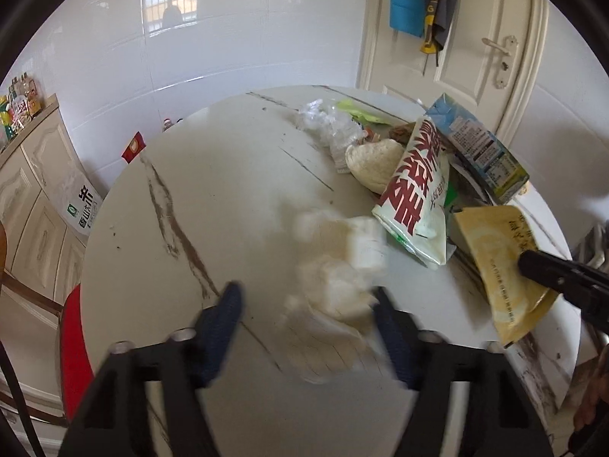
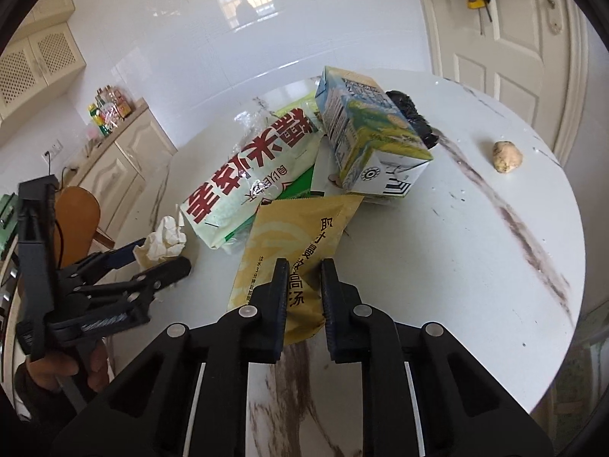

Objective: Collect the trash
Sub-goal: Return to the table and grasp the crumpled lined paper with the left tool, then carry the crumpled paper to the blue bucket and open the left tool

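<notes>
A pile of trash lies on the round white marble table (image 1: 213, 198). My left gripper (image 1: 308, 301) is open, its fingers on either side of a crumpled white tissue (image 1: 335, 266), blurred here; it also shows in the right wrist view (image 2: 163, 242). My right gripper (image 2: 302, 270) is shut on a yellow packet (image 2: 300, 236), which also shows in the left wrist view (image 1: 502, 262). Behind lie a white-green bag with red characters (image 2: 247, 179) and a blue-green carton (image 2: 365, 133).
A crumpled clear plastic wrapper (image 1: 327, 125) and a flat bread piece (image 1: 373, 160) lie at the pile's far side. A beige lump (image 2: 507, 156) sits alone on the table's right. A red stool (image 1: 74, 346), cabinets (image 1: 26, 198) and a door (image 1: 475, 38) surround the table.
</notes>
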A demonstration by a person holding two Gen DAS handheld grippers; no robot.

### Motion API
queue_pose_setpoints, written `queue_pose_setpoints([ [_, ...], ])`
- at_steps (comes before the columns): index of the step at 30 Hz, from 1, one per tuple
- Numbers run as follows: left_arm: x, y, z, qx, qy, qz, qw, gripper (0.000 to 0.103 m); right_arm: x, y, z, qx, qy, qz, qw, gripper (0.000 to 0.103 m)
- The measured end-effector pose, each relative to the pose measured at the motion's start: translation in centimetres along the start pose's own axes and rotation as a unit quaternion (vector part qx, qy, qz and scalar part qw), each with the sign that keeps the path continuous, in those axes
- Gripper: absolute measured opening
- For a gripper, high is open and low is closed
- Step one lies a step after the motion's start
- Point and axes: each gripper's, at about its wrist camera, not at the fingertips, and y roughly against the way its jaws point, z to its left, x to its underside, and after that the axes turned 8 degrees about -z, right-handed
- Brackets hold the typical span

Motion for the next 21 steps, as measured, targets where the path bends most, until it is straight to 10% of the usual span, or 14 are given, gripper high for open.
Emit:
queue_pose_setpoints([
  [21,0.6,6.2,-9.0,0.097,-0.054,-0.046,0.9927,0.040,2.6,9.2,-3.2,0.005,-0.036,-0.059,0.998,0.014],
])
